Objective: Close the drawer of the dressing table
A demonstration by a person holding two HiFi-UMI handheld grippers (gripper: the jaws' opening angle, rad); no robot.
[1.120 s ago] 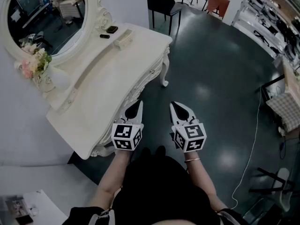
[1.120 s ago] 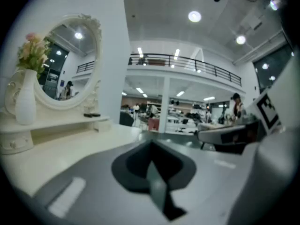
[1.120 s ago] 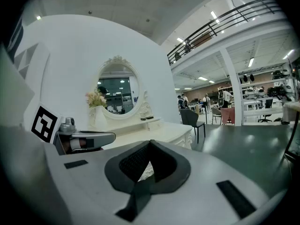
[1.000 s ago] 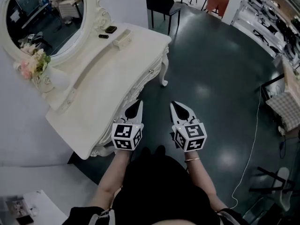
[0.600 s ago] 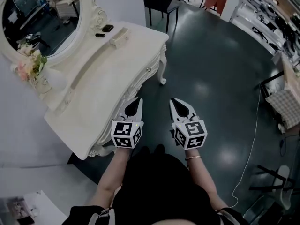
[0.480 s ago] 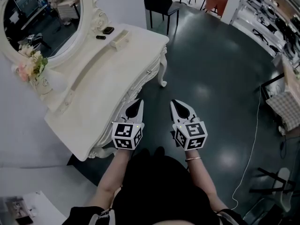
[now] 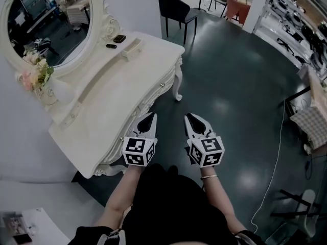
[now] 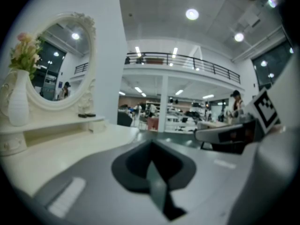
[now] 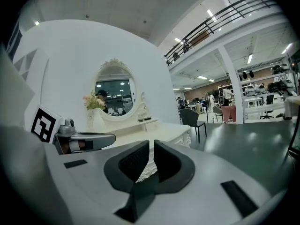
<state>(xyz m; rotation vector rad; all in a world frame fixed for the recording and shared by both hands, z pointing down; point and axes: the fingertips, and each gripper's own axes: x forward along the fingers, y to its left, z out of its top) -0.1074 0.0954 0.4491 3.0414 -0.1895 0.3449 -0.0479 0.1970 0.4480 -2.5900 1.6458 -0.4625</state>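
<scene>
The white dressing table (image 7: 112, 93) stands at the left, with an oval mirror (image 7: 46, 14) behind it. Its drawer front (image 7: 153, 92) with a small knob (image 7: 162, 84) looks flush under the curved top. My left gripper (image 7: 149, 116) is shut and empty, hovering just off the table's near front edge. My right gripper (image 7: 190, 117) is shut too, beside it over the dark floor. In the left gripper view the shut left gripper (image 8: 151, 146) points along the tabletop (image 8: 70, 144). The right gripper (image 9: 151, 146) points at the table's front (image 9: 164, 135).
A vase of flowers (image 7: 36, 78) and small dark items (image 7: 120, 38) sit on the table's back shelf. A dark chair (image 7: 176, 9) stands beyond the table. A white cable (image 7: 273, 162) lies on the floor at the right, near a metal rack (image 7: 301, 101).
Both grippers keep their place and stay shut. Only the head view sways slightly.
</scene>
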